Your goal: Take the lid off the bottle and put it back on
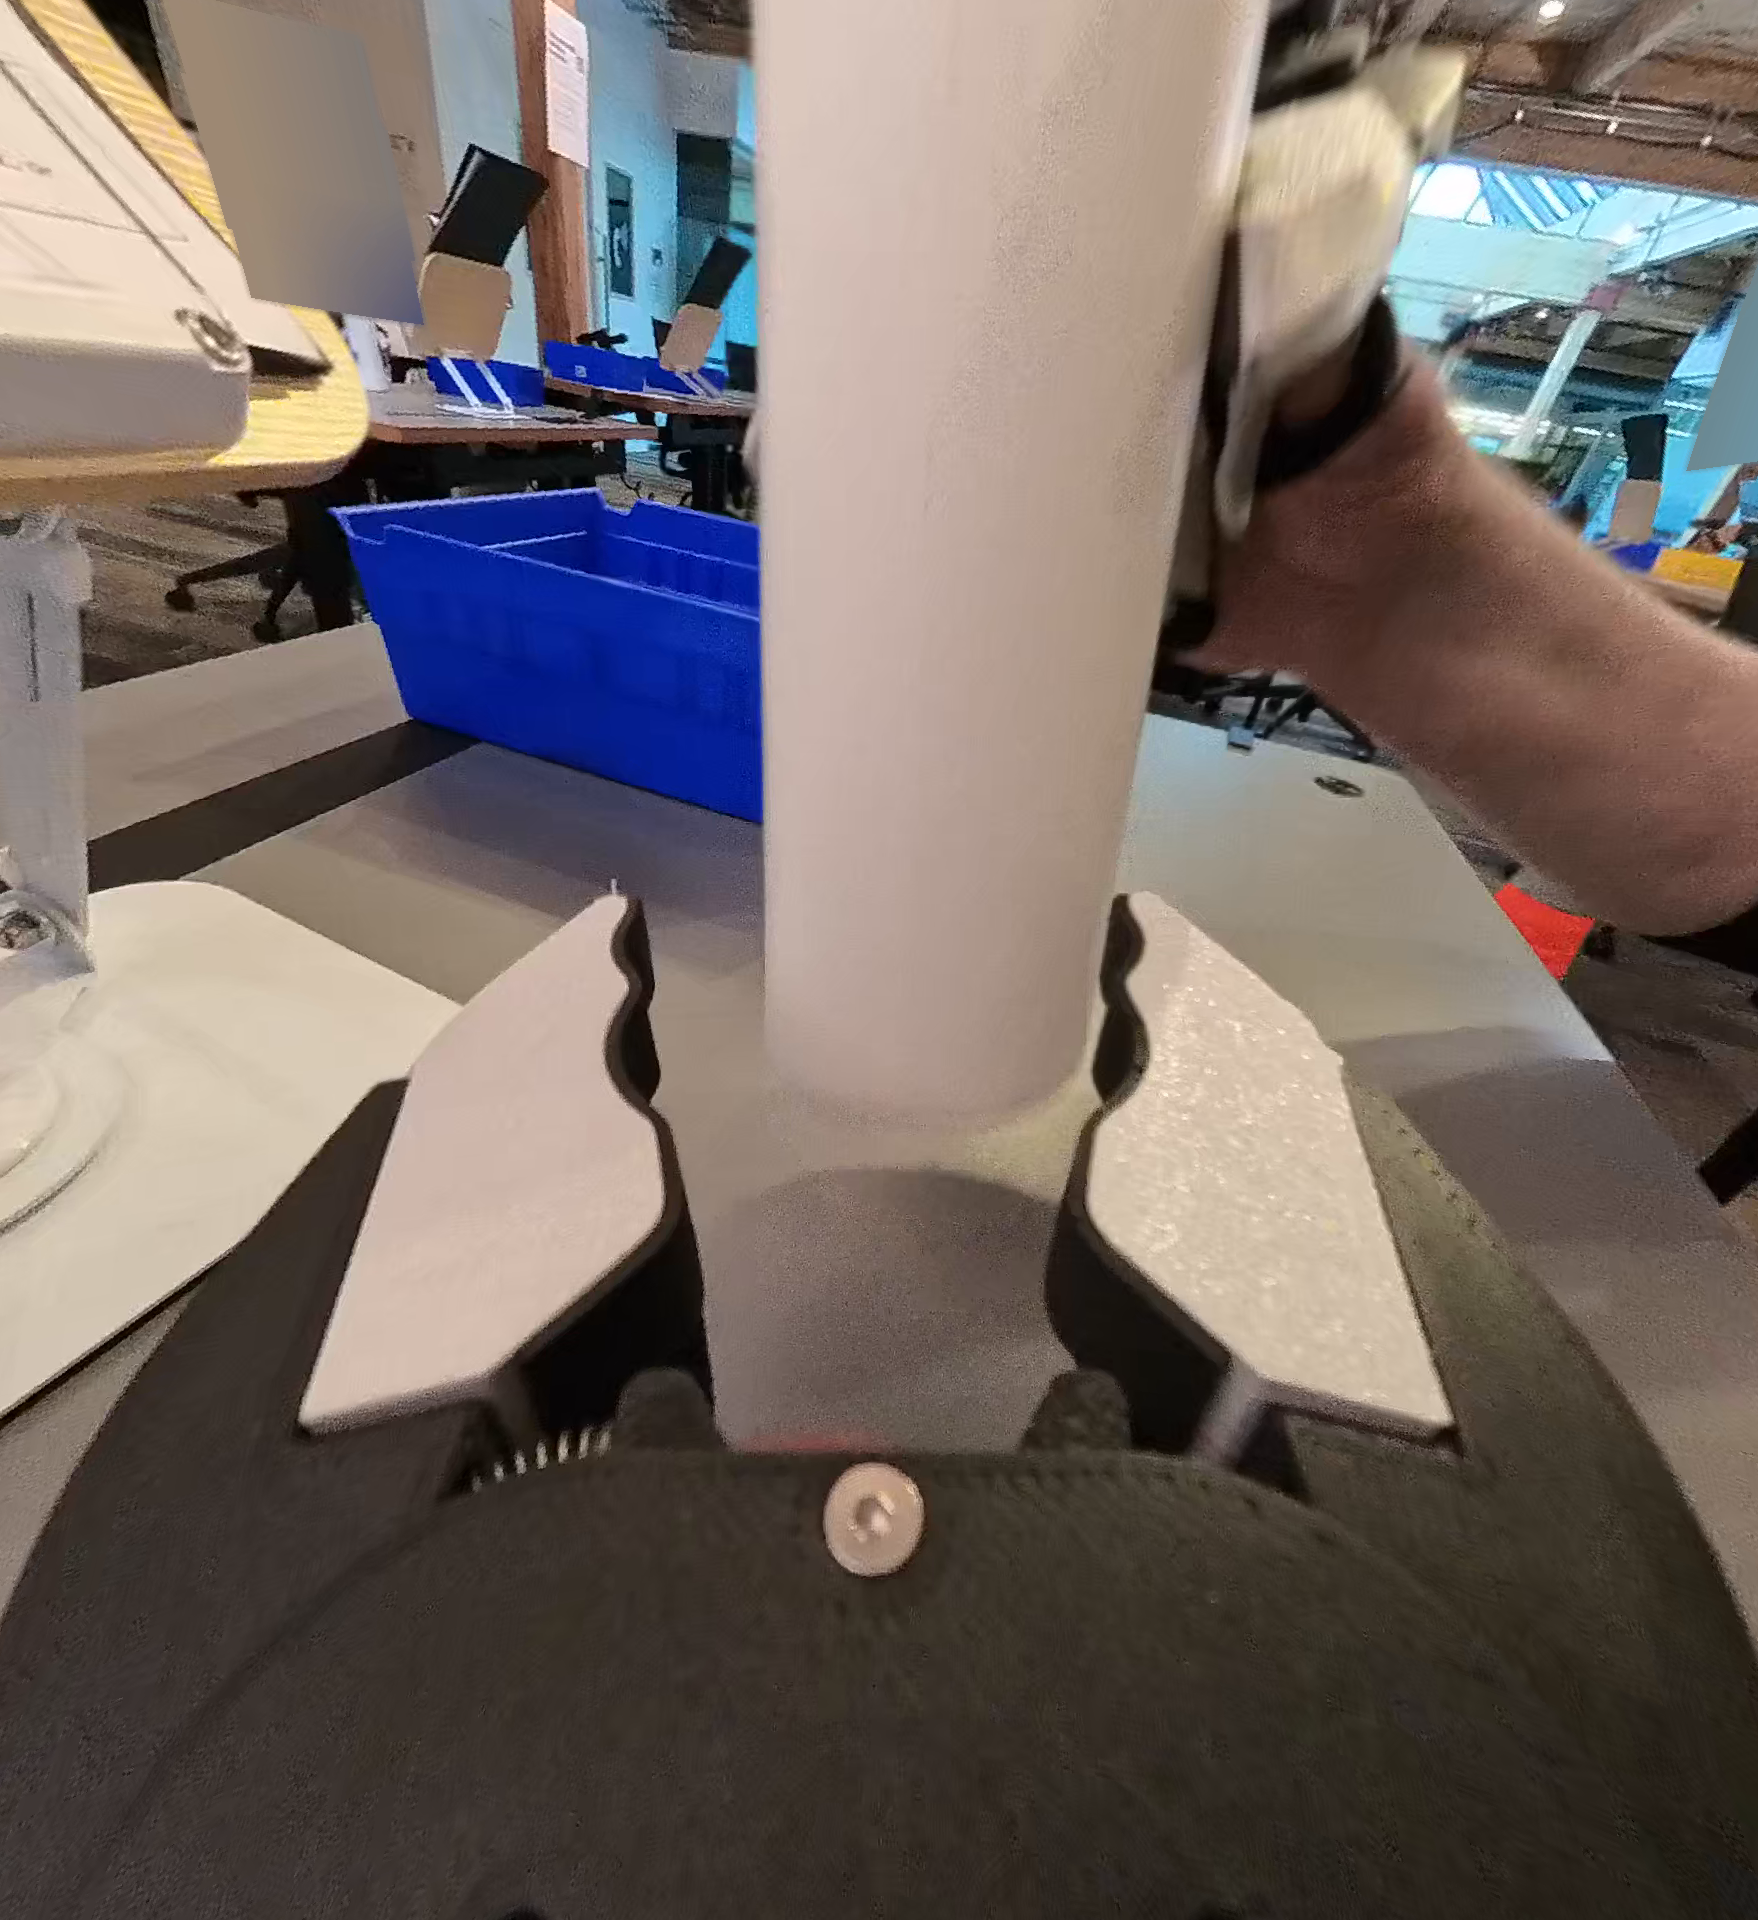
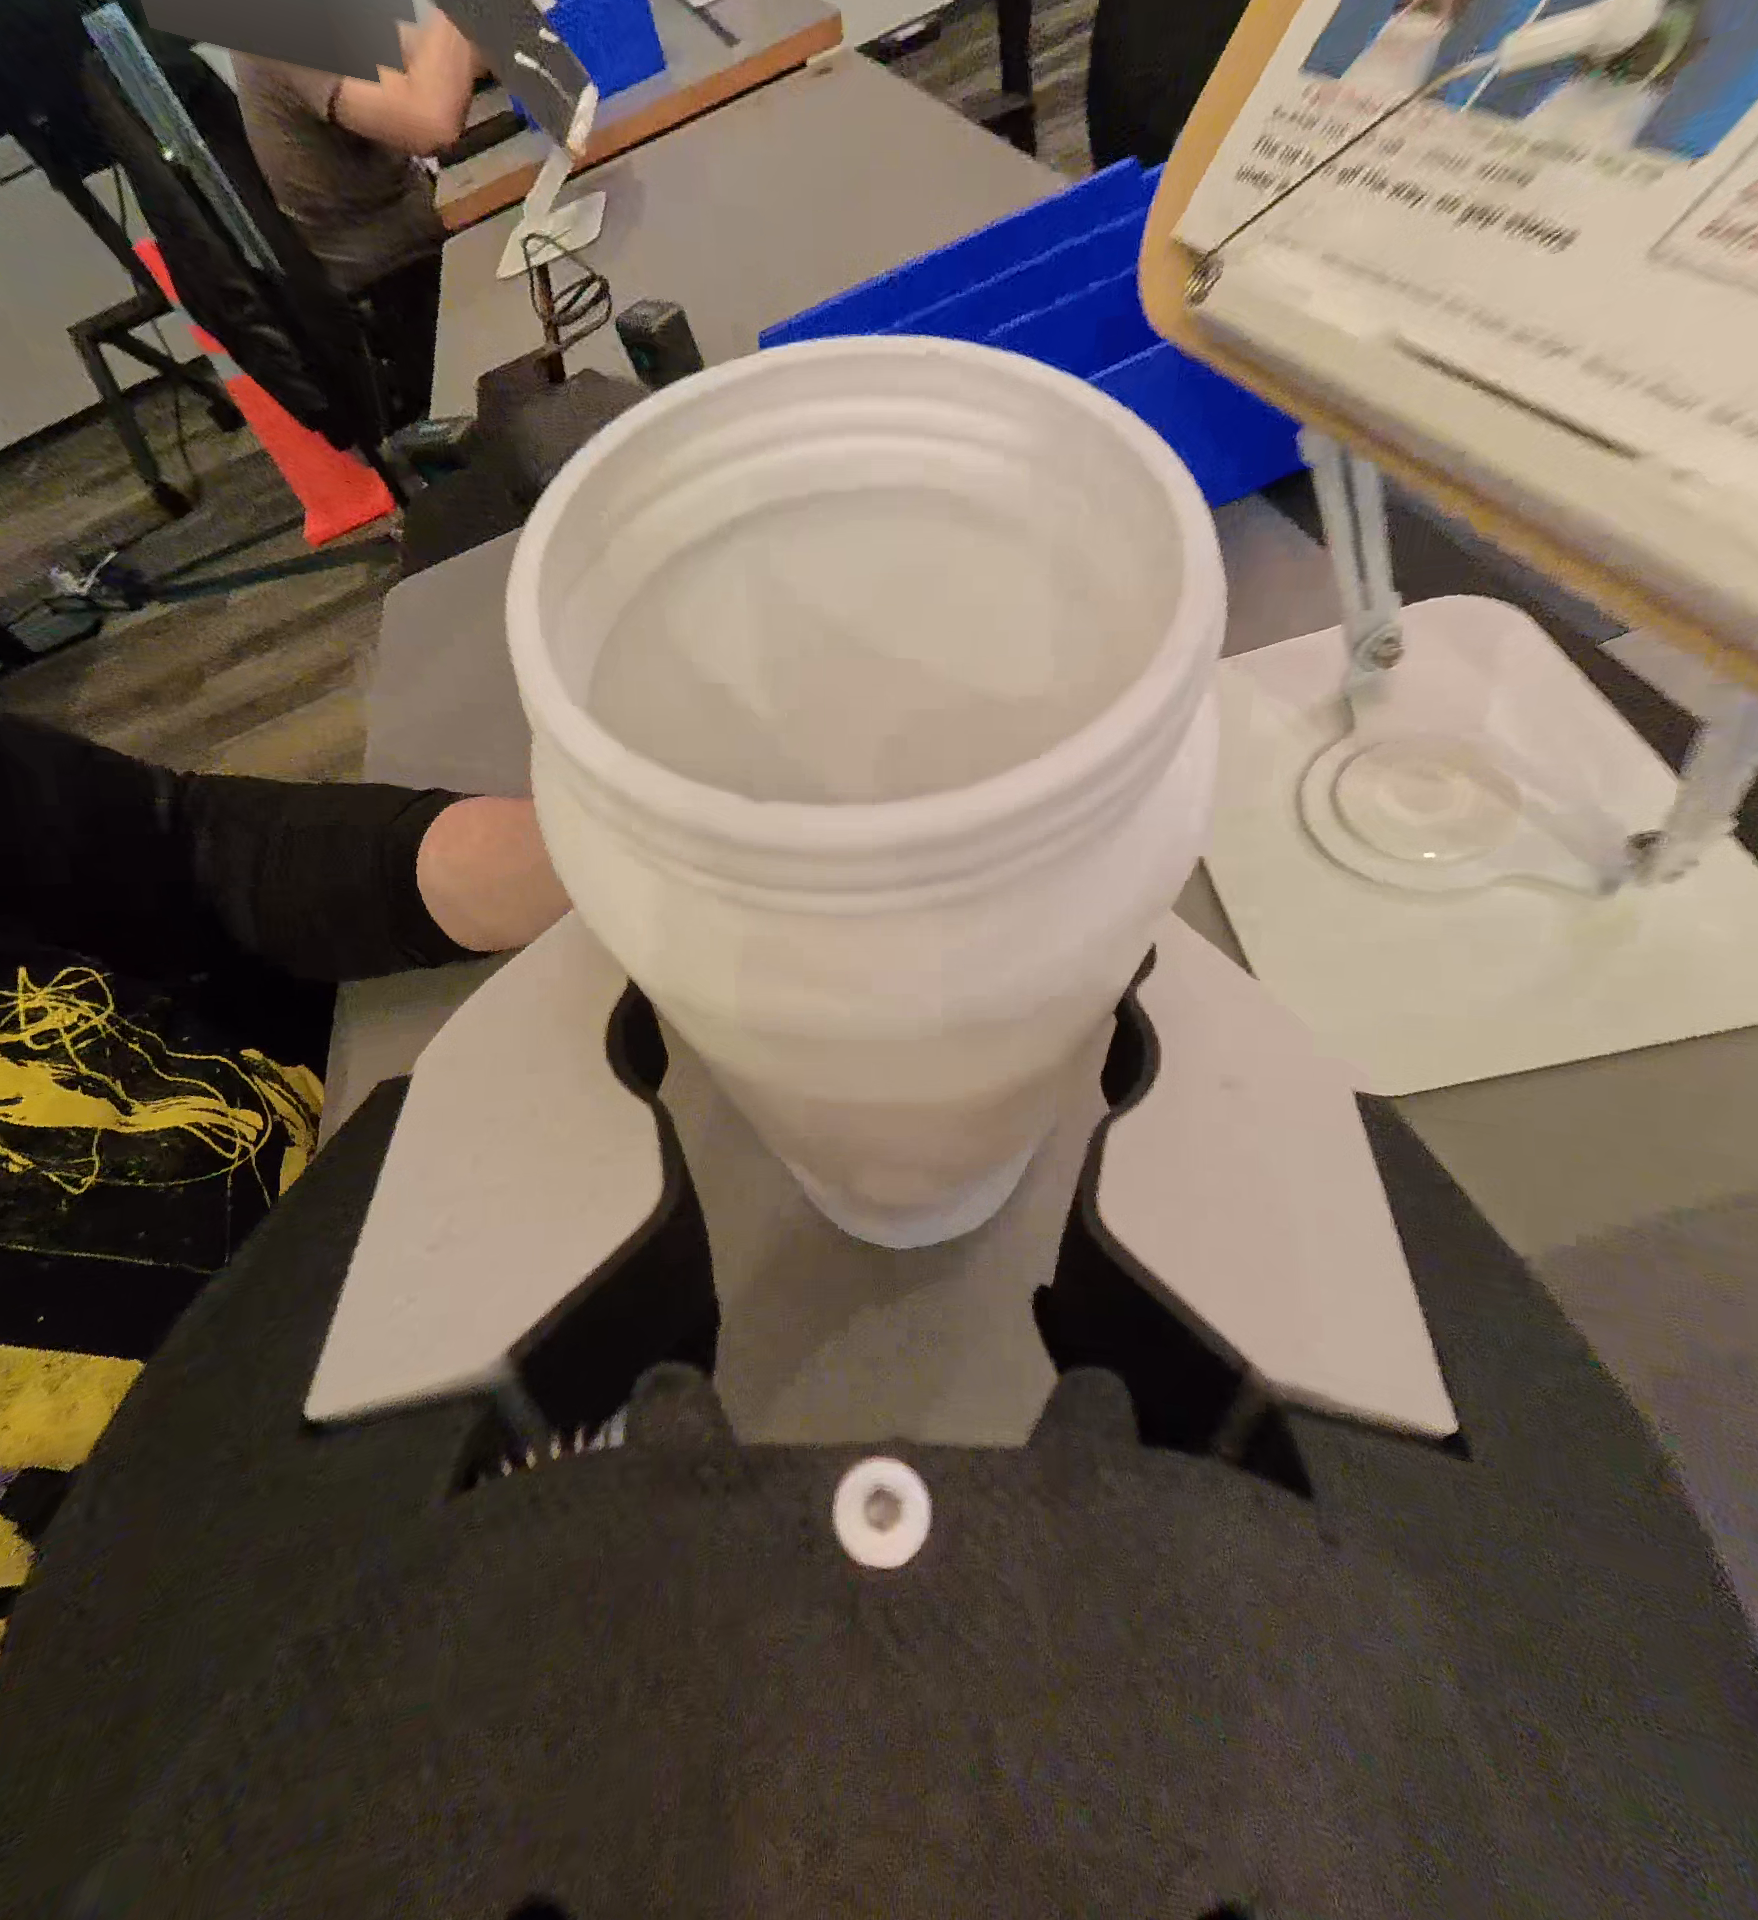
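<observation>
White bottle [image 2: 864, 831], blue bin [image 1: 563, 613], grey table [image 1: 1270, 831], black-and-yellow patterned cloth [image 2: 75, 1091].

Matt white plastic bottle [image 2: 864, 790], glossy blue plastic bin [image 1: 563, 613], smooth matt grey table [image 1: 1301, 862], rough black gripper [image 1: 875, 997] body with matt grey fingers [image 1: 511, 1153], shiny metal screw [image 1: 873, 1519]

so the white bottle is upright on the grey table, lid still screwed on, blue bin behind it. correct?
One error: the lid is off. The right wrist view looks straight into the white bottle's open mouth, with bare threads around the neck and no lid in sight. The rest holds: it stands upright on the grey table, with the blue bin behind it.
</observation>
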Demonstrator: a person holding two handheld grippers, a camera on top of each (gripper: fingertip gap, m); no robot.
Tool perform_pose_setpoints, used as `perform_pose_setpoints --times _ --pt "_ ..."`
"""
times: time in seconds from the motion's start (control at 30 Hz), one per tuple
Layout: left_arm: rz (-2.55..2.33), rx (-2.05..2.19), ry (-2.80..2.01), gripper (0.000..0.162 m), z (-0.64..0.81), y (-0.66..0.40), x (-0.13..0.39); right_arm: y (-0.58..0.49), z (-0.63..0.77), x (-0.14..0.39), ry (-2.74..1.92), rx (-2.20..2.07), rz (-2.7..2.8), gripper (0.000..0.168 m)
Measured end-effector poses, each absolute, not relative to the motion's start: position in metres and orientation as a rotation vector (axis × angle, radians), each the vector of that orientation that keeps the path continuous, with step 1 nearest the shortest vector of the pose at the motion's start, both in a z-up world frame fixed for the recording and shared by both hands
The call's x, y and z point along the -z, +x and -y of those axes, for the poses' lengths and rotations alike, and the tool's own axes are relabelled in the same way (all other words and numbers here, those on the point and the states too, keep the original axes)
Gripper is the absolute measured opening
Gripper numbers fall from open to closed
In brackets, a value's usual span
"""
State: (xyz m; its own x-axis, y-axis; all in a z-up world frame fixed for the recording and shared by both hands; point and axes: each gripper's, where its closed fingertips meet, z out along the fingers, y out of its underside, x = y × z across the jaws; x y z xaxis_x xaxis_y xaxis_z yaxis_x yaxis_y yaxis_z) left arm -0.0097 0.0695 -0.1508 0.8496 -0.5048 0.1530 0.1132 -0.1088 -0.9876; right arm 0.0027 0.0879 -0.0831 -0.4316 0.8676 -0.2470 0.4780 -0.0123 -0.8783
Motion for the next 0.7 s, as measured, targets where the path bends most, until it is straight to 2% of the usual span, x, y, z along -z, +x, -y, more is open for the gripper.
perform_pose_setpoints --times 0.17,0.33,0.5,0.7 --pt "-0.293 0.518 -1.628 0.080 -0.075 -0.012 0.159 0.029 -0.169 0.027 -1.474 -1.207 1.760 0.085" --pt "-0.289 0.483 -1.662 0.077 -0.078 -0.015 0.168 0.067 -0.278 0.015 -1.762 -0.874 1.589 0.085" --pt "-0.292 0.480 -1.673 0.076 -0.079 -0.014 0.170 0.093 -0.363 0.071 -2.089 -0.586 1.479 0.085" --pt "-0.284 0.510 -1.675 0.075 -0.079 -0.014 0.171 0.107 -0.394 0.157 -2.447 -0.472 1.502 0.085"
